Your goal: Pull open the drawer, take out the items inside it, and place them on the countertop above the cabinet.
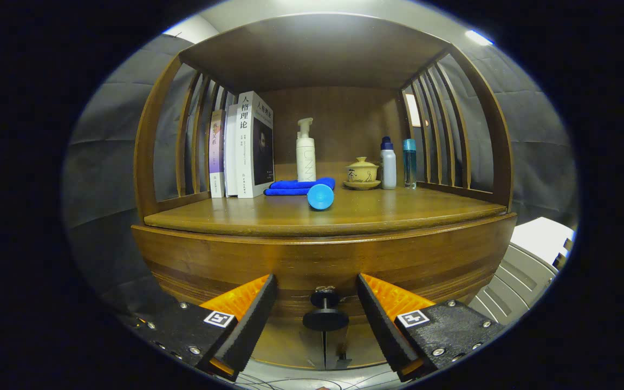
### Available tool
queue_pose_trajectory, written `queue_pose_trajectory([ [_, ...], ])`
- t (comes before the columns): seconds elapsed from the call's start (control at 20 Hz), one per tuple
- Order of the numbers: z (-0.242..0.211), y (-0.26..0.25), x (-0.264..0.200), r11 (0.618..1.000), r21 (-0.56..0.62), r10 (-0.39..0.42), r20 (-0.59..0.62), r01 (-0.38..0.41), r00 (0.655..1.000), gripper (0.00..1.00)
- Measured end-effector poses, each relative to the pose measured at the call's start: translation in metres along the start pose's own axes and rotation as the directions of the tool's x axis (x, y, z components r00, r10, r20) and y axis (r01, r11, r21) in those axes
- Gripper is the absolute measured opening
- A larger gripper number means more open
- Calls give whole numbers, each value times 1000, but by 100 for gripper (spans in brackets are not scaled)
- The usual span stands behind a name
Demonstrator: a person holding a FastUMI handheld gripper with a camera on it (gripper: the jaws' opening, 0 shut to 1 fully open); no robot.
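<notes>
Nearest to us, the hand-held gripper (316, 303) is held level and square to the cabinet, its 2 fingers spread wide and gripping nothing. The drawer knob (325, 314) sits in the gap between them, apart from both pads as far as we can tell. We judge this a lining-up pose: fingers straddle the knob so they can close on its stem and pull straight back.

The drawer front (323, 265) appears flush with the cabinet, so we read the drawer as closed; its contents are hidden and the pull has not begun. The curve of the wood is likely lens distortion, though we cannot be sure.

Above it lies the surface (398, 208), the countertop where the items are to go. Its front strip is bare, which leaves landing room. A blue cup (320, 196) lies on its side near mid-surface, mouth toward us, just ahead of a folded blue cloth (297, 187). Behind that stands a white pump bottle (305, 151). Left, 3 books (247, 149) stand upright against the slats. Right, a lidded tea bowl (362, 172) on a saucer, then 2 small bottles (397, 163) near the side rails.
</notes>
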State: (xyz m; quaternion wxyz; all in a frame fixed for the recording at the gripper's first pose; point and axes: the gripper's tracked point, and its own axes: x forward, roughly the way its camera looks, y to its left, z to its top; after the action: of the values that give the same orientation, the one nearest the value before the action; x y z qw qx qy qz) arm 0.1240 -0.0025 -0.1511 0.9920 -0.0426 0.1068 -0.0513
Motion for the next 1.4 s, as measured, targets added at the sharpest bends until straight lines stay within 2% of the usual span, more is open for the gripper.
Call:
queue_pose_trajectory([
  [0.3,-1,1,4,1000,-2,-29,23,29,999,93],
  [0.5,4,4,0,1000,-13,14,16,-14,1000,93],
  [0.75,69,-19,-29,999,-44,-17,118,23,993,93],
  [0.9,113,-20,-57,999,-41,-6,182,14,983,93],
  [1.2,191,-7,-112,987,-163,33,281,14,959,93],
  [1.4,214,-3,-139,970,-235,24,318,55,948,94],
])
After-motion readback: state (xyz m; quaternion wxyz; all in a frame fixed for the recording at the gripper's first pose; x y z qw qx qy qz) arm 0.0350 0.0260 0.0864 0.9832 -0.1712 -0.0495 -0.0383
